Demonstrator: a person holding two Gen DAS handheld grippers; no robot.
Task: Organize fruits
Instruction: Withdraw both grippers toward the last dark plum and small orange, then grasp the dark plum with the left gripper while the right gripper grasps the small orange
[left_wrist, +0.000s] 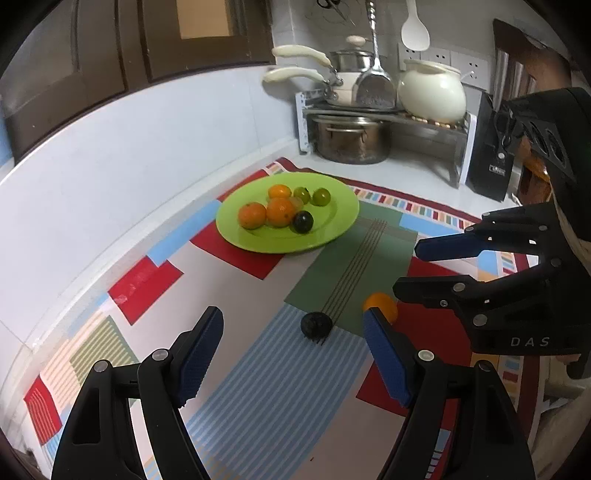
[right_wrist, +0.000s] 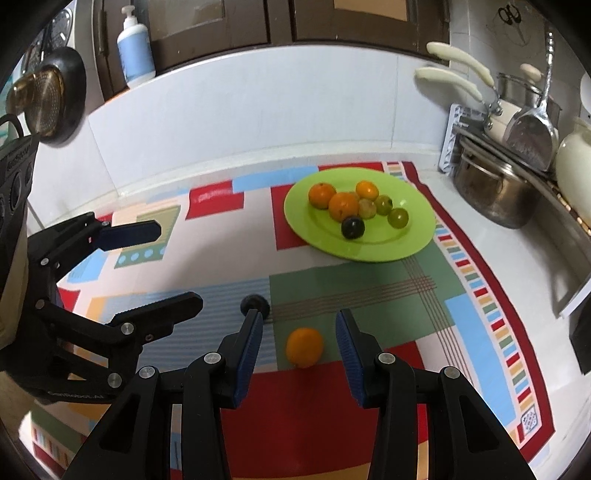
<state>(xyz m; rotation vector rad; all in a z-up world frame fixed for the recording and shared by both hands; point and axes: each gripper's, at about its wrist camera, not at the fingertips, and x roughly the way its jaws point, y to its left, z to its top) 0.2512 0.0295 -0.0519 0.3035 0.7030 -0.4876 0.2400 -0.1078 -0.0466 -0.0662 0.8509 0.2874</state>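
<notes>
A green plate on the patterned mat holds several fruits: oranges, green ones and a dark one. Two fruits lie loose on the mat: a dark fruit and an orange. My left gripper is open and empty, with the dark fruit just ahead of its fingertips. My right gripper is open, its fingers either side of the loose orange, not touching it.
A rack with pots, pans and a white jar stands at the back right. A black knife block is beside it. A lotion bottle stands on the back ledge. A pan hangs at the left.
</notes>
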